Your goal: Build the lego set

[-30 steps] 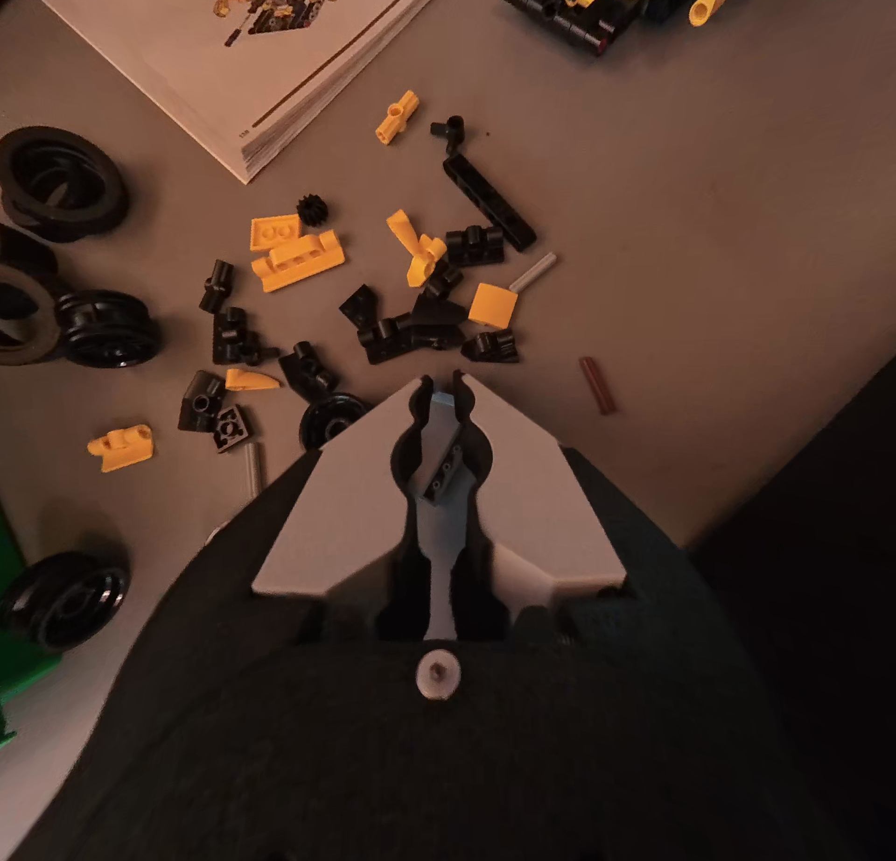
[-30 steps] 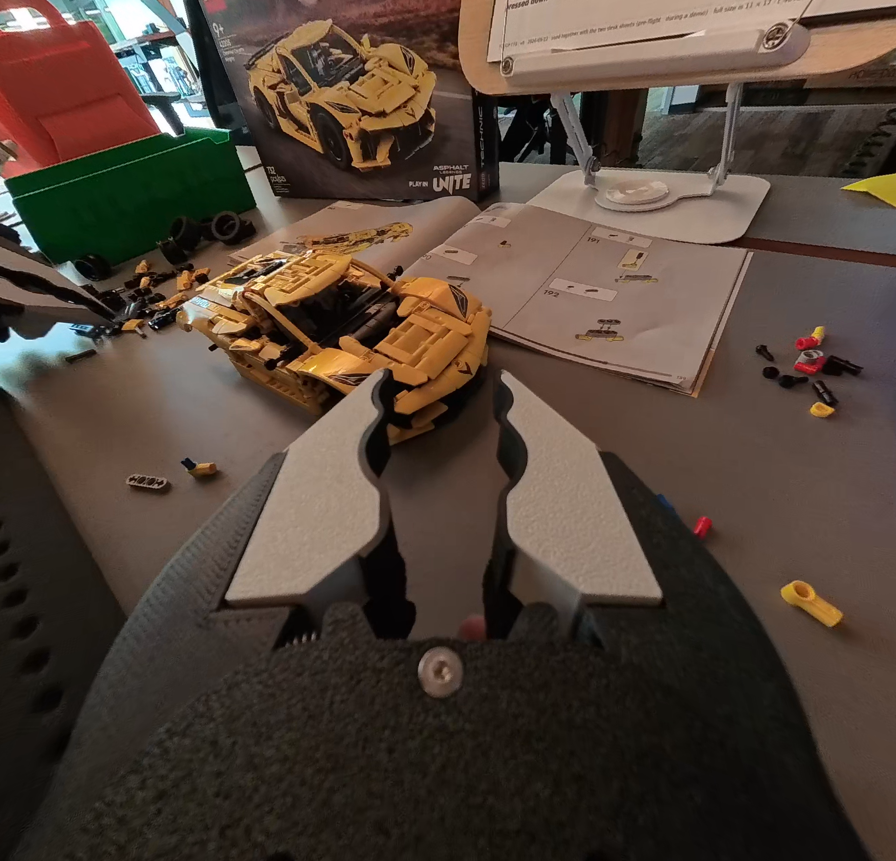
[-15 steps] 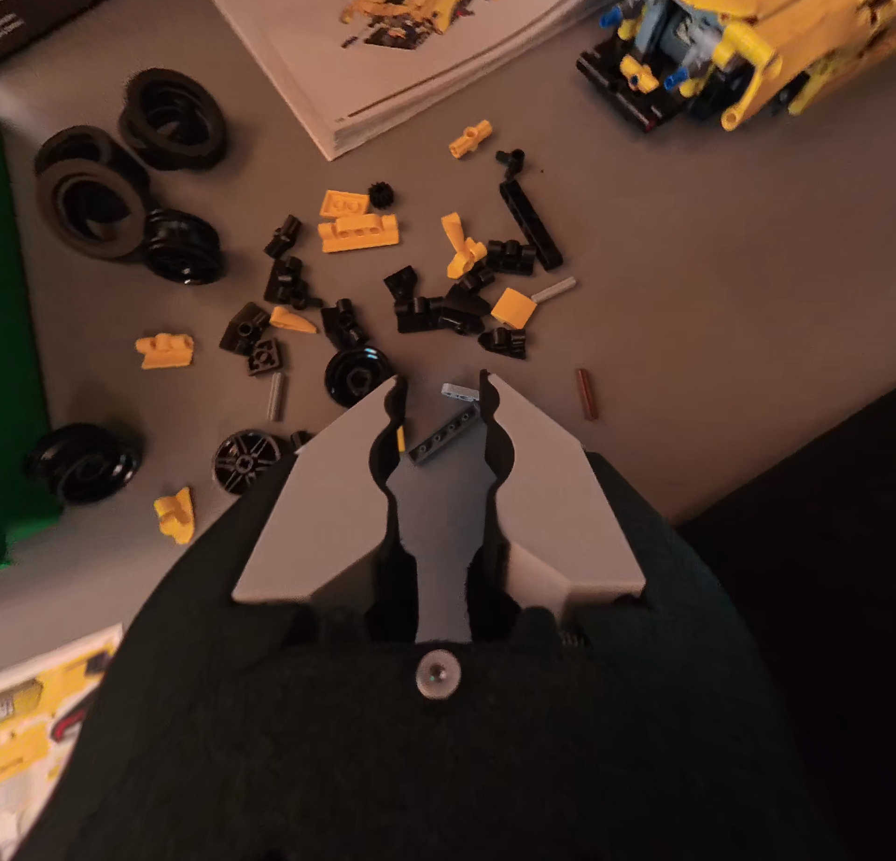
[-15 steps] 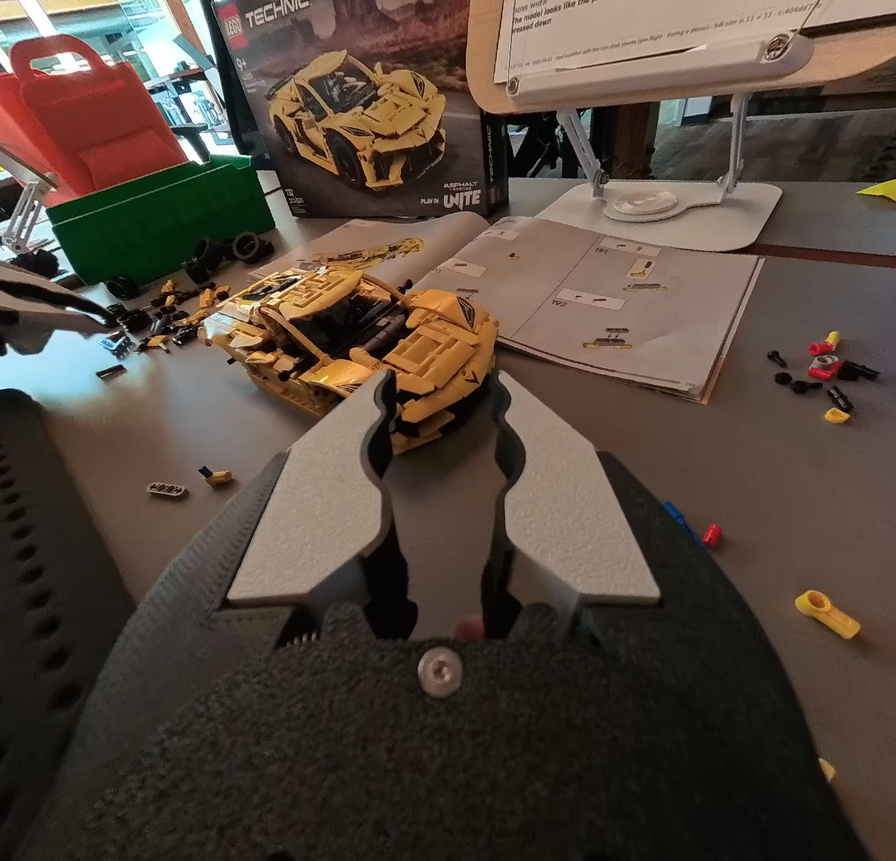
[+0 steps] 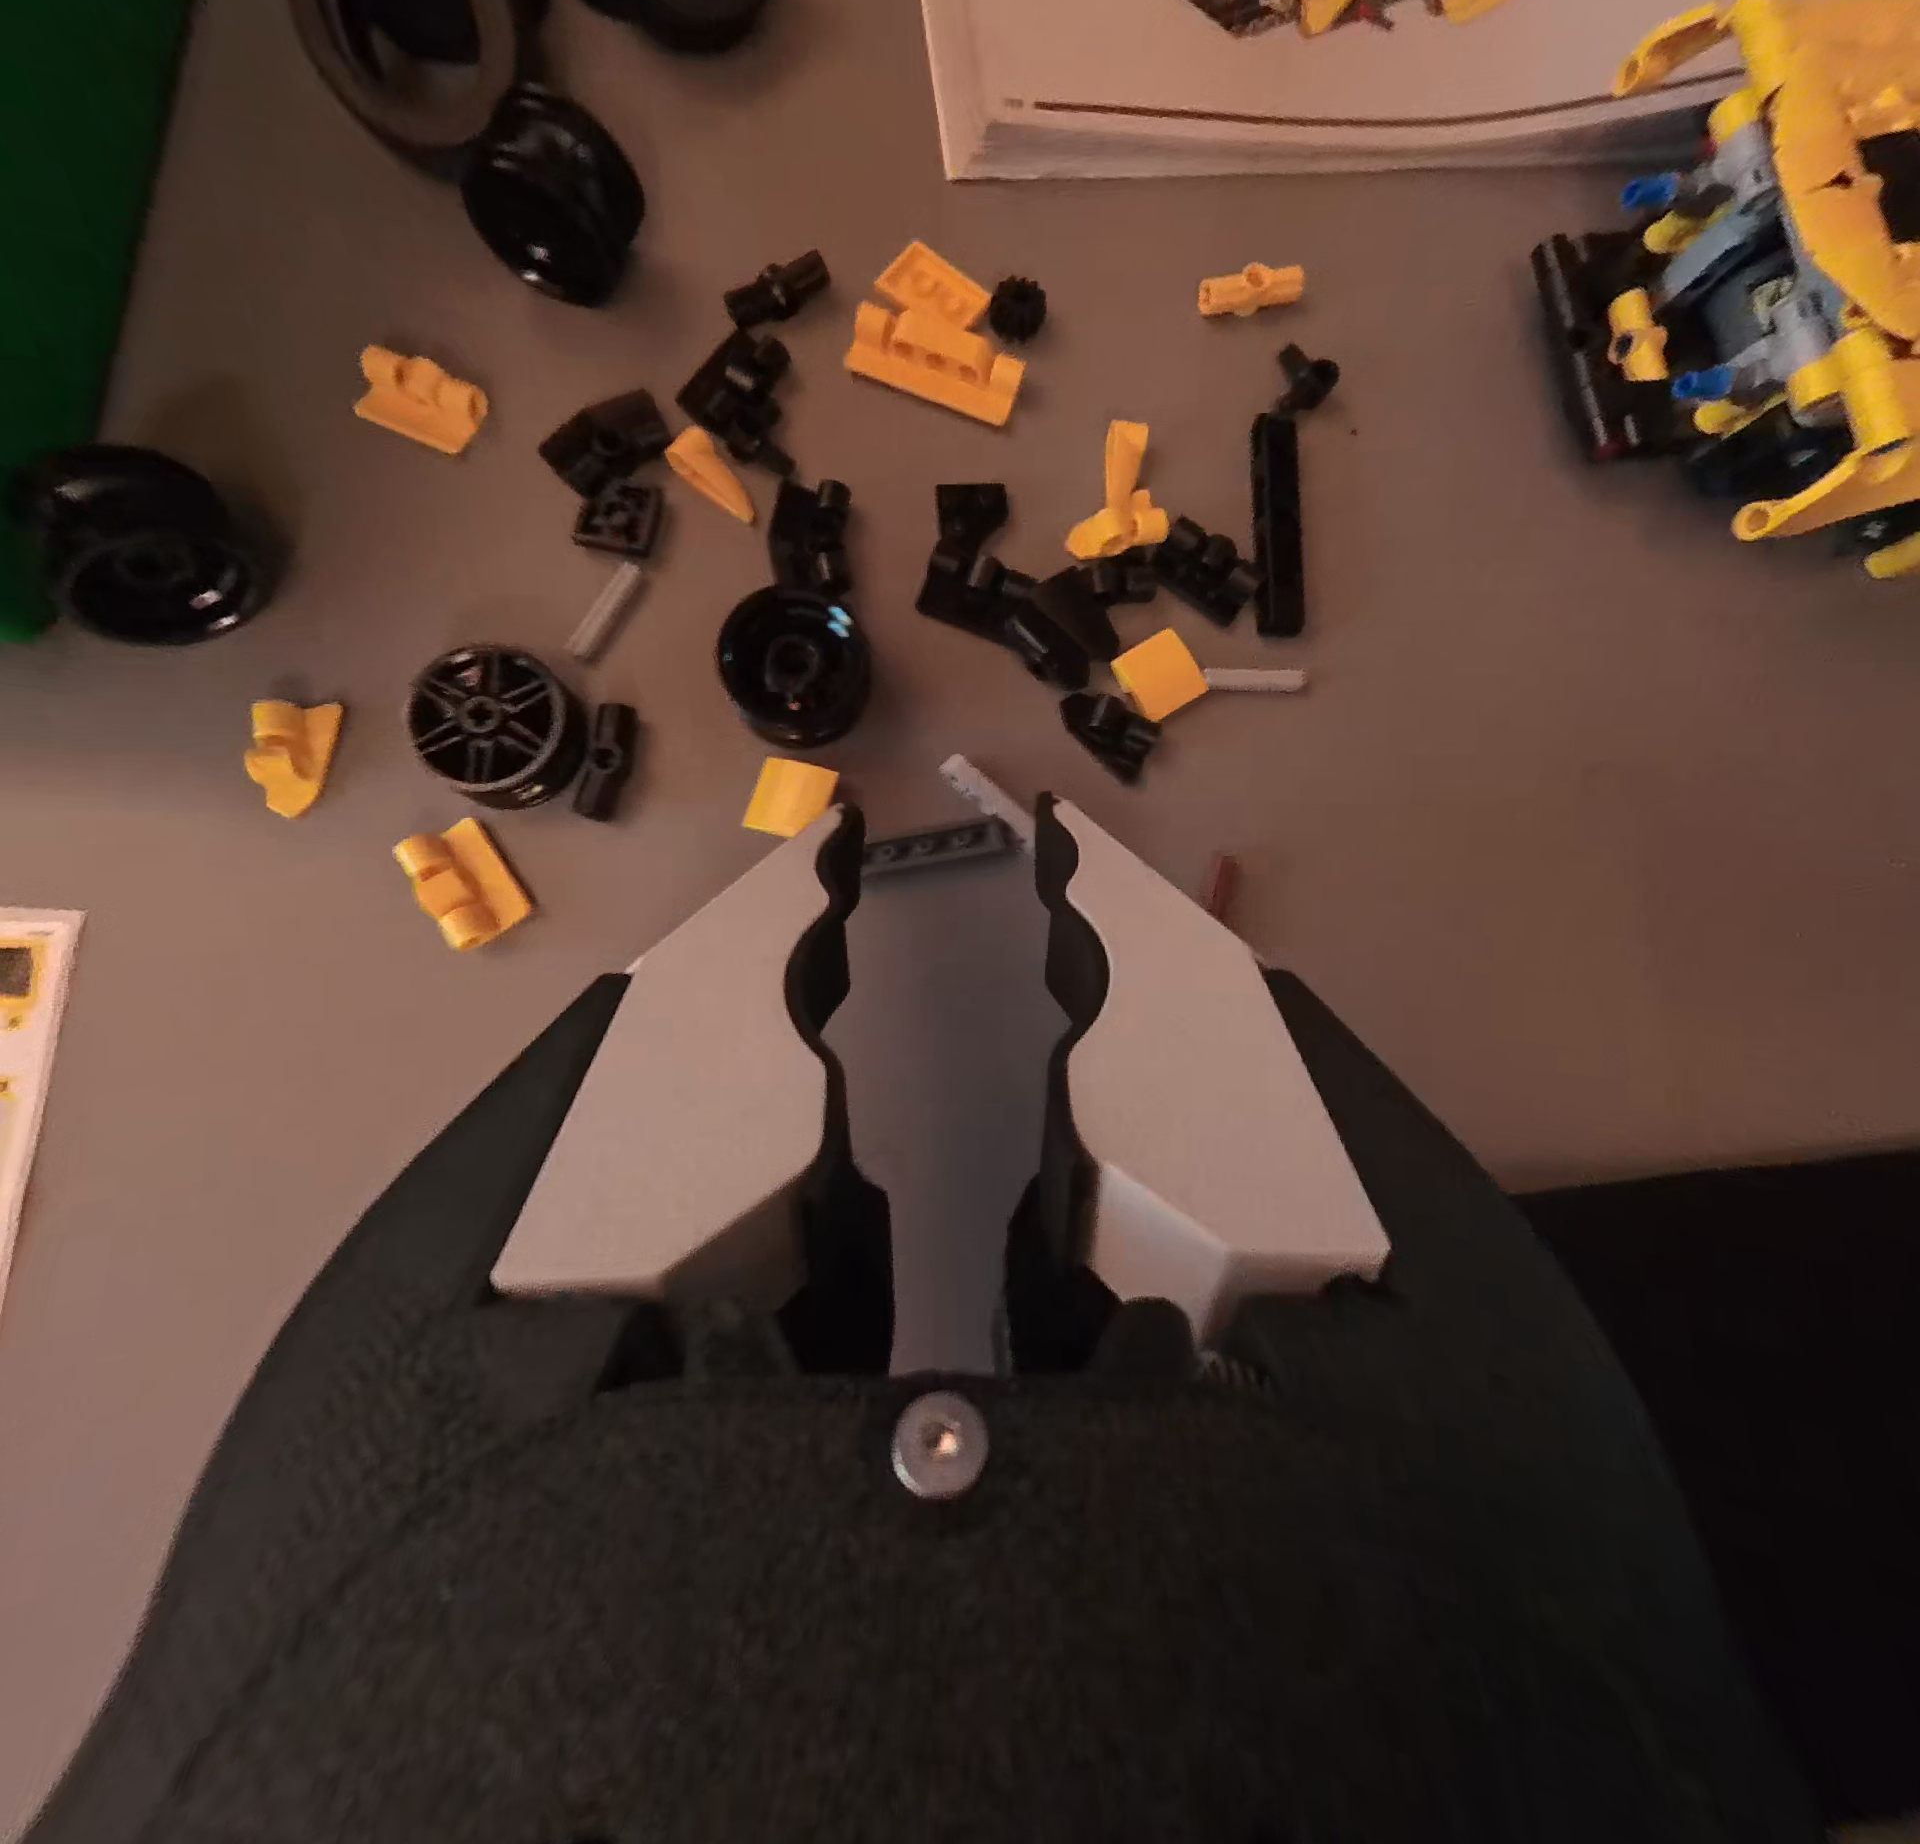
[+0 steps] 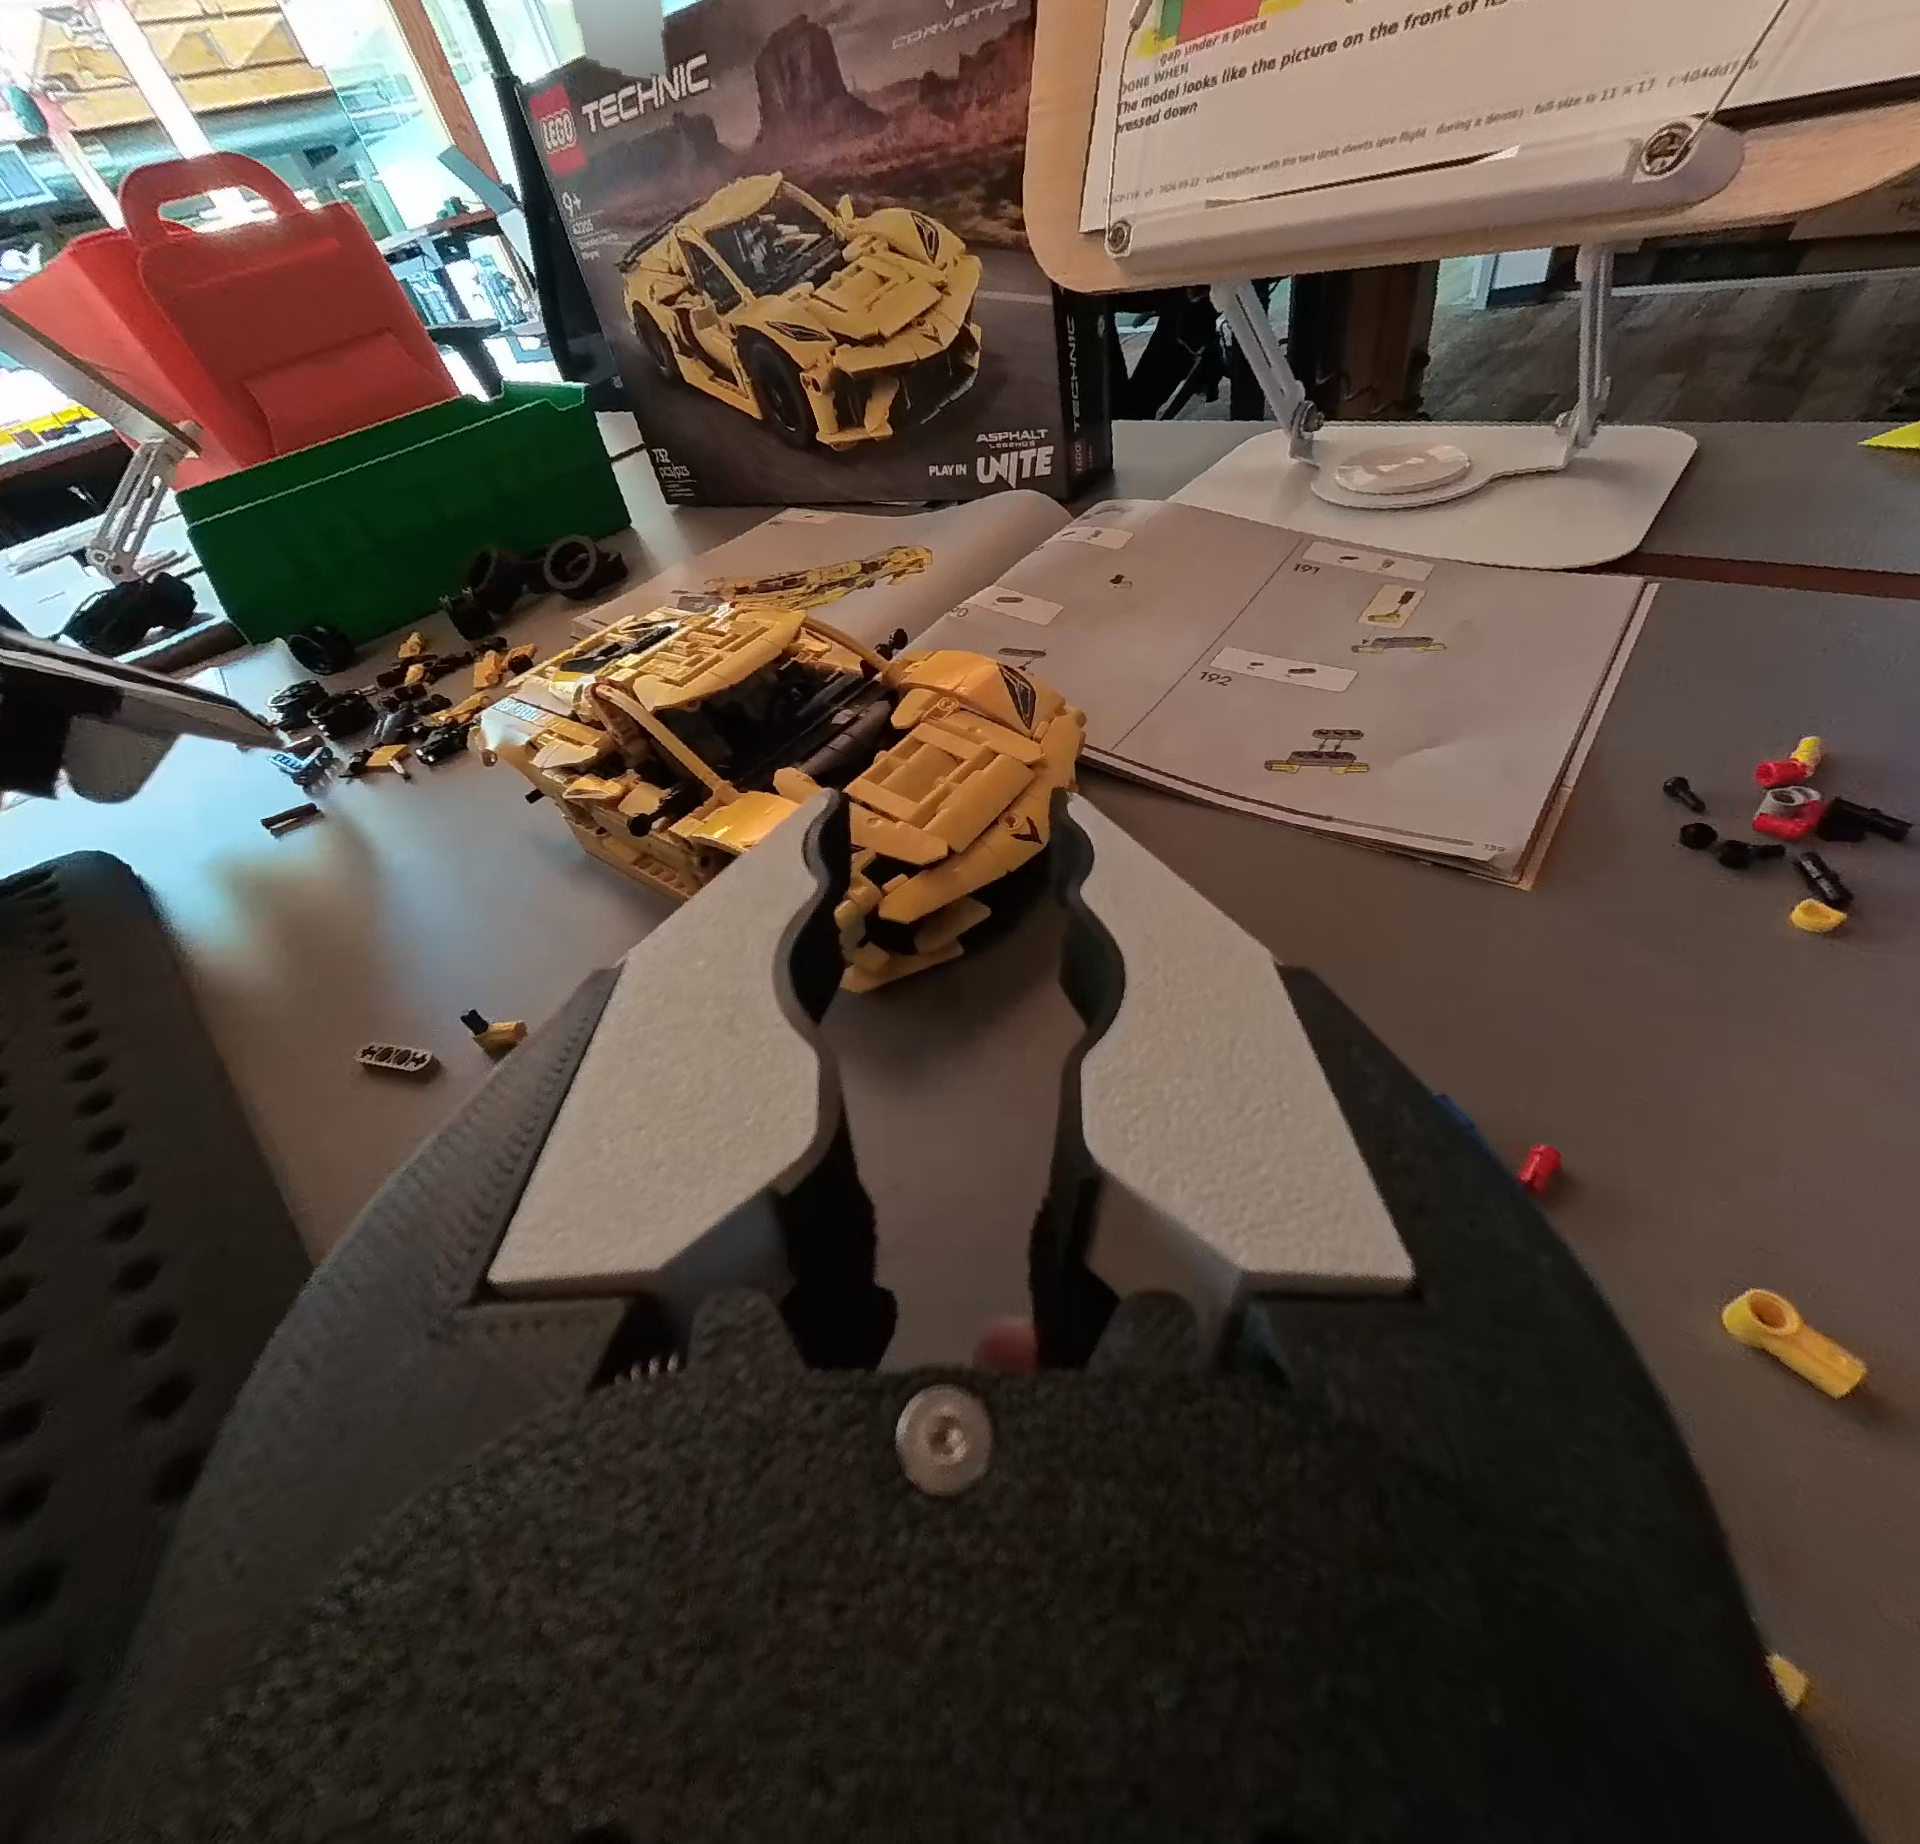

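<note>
Overhead, the left tongs (image 5: 943, 826) hang apart and empty above a scatter of loose black and yellow plastic bricks on the grey tabletop (image 5: 1507, 859). A small dark grey beam with a row of holes (image 5: 935, 847) lies flat just past the tips, between them, beside a pale grey pin (image 5: 977, 784). The right tongs (image 6: 940, 838) are also spread and hold nothing, pointed at the nose of the mostly built yellow model car (image 6: 790, 745), which sits in front of the open white instruction booklet (image 6: 1351, 672). The likely risk is at the pickup: the beam is thin and lies flat, so closing tips could skid it away or pinch the neighbouring pin with it. Several black wheel hubs (image 5: 795, 667) nearby could be knocked and roll.
</note>
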{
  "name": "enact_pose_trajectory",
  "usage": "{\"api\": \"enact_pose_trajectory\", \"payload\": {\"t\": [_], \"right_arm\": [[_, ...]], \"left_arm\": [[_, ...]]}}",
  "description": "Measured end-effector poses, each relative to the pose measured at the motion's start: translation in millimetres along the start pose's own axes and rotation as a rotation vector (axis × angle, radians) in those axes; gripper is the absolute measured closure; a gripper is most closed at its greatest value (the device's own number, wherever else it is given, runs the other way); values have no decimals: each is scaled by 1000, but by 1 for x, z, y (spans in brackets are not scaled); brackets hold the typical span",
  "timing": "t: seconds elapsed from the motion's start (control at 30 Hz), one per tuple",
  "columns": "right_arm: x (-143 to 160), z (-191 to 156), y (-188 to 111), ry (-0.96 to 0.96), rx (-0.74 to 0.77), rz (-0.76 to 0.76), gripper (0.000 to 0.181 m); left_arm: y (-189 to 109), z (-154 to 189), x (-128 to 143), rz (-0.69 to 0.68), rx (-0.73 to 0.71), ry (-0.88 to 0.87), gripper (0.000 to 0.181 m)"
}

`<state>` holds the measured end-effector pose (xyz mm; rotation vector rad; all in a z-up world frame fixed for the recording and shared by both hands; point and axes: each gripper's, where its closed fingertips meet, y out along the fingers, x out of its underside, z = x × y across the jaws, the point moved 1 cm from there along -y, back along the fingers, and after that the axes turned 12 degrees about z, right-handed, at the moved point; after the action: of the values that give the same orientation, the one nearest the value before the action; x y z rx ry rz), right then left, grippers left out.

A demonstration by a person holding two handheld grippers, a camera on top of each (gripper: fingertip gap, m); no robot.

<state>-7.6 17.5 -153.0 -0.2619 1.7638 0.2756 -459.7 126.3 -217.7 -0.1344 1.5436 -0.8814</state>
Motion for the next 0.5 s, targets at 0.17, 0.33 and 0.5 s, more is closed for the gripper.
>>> {"api": "enact_pose_trajectory", "payload": {"t": [0.17, 0.33, 0.5], "right_arm": [[0, 0, 0, 12, -6, 4, 145], [-2, 1, -1, 21, -5, 12, 145], [-2, 1, -1, 30, -9, 15, 145]], "left_arm": [[11, 13, 6, -61, 14, 0, 148], [17, 13, 11, -94, -13, 33, 158], [18, 11, 10, -102, -18, 96, 178]]}}
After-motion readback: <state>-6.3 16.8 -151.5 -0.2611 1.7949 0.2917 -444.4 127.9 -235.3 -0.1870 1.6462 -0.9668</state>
